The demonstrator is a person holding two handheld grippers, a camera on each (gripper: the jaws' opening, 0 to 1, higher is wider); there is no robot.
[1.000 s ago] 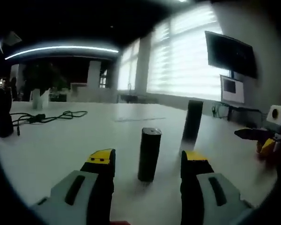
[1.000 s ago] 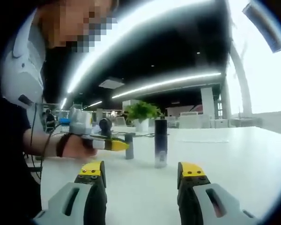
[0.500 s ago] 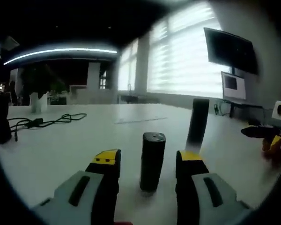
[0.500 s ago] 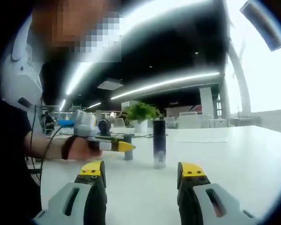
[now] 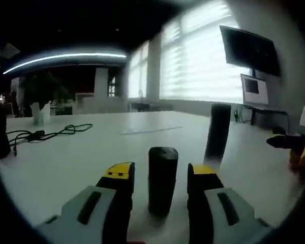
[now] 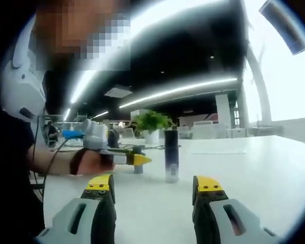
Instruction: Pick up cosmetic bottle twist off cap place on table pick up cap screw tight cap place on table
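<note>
We see the left gripper (image 5: pixel 156 175) bracketing a short dark bottle (image 5: pixel 162 179) on the white table (image 5: pixel 66 157), jaws spread and not yet touching it

In the left gripper view the short dark bottle stands upright between our yellow-tipped jaws, a sliver of table visible on each side; just behind and to its right rises the taller cosmetic bottle (image 5: pixel 217 133), and farther off a black cable (image 5: pixel 46 133) lies on the table. In the right gripper view the right gripper (image 6: pixel 153 184) hangs wide open with nothing in it, the cosmetic bottle standing well ahead of its jaws, with a potted plant (image 6: pixel 151 126) beyond
</note>
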